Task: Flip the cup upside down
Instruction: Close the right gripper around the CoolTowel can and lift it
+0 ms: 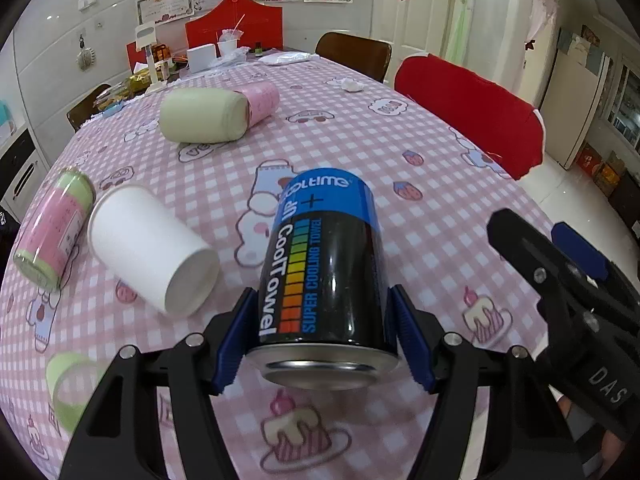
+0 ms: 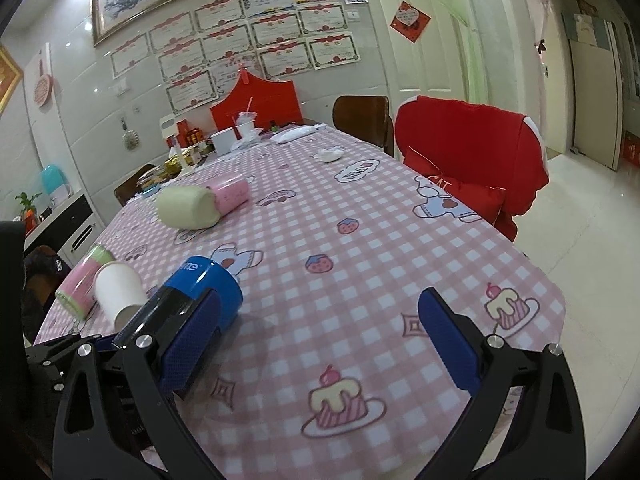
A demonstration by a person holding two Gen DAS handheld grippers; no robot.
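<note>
My left gripper (image 1: 322,338) is shut on a black can-shaped cup with a blue cap (image 1: 326,264), gripping it near its metal bottom end; the cup lies tilted with the blue cap pointing away, low over the checked tablecloth (image 1: 400,152). In the right wrist view the same cup (image 2: 192,292) shows at the left, behind my right gripper's left finger. My right gripper (image 2: 320,340) is open and empty above the cloth, to the right of the cup. It also shows in the left wrist view (image 1: 560,264) at the right edge.
A white paper cup (image 1: 152,248) lies on its side left of the held cup. A pink and green cup (image 1: 54,228) lies further left, a pale green one (image 1: 202,116) and a pink one (image 1: 262,102) behind. A red-covered chair (image 1: 472,116) stands at the table's right.
</note>
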